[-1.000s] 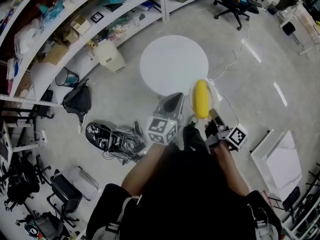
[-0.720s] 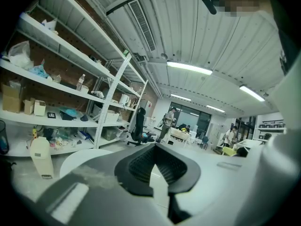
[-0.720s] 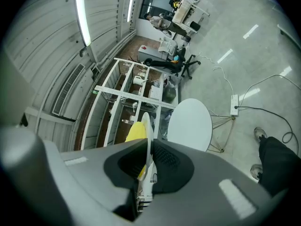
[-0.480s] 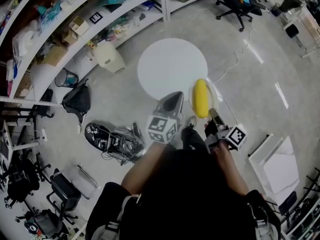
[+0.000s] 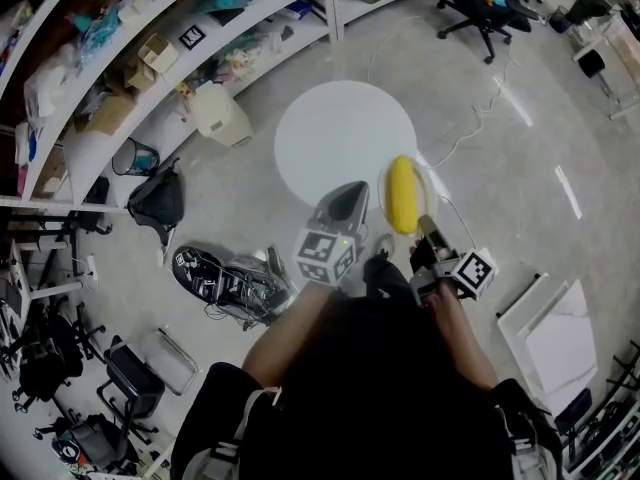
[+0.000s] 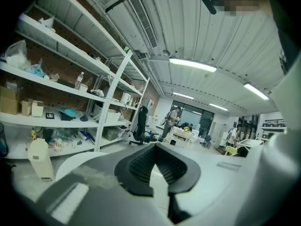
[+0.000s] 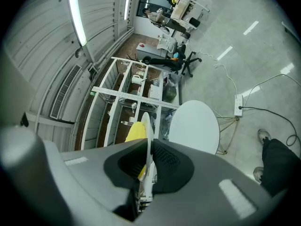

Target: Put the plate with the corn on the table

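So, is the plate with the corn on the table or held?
Held. The right tongs are shut on the plate at its rim; the head view shows it beside the table, not on it.

No legible text, label, brand or number in any view.

— What kind of place is shown?
— A lab or workshop is shown. Long white shelves (image 5: 95,143) are packed with boxes (image 5: 158,50). Office chairs (image 5: 478,3) are parked on the grey floor (image 5: 520,168), cables (image 5: 245,286) are left lying about, and strip lights (image 6: 193,65) are hung overhead.
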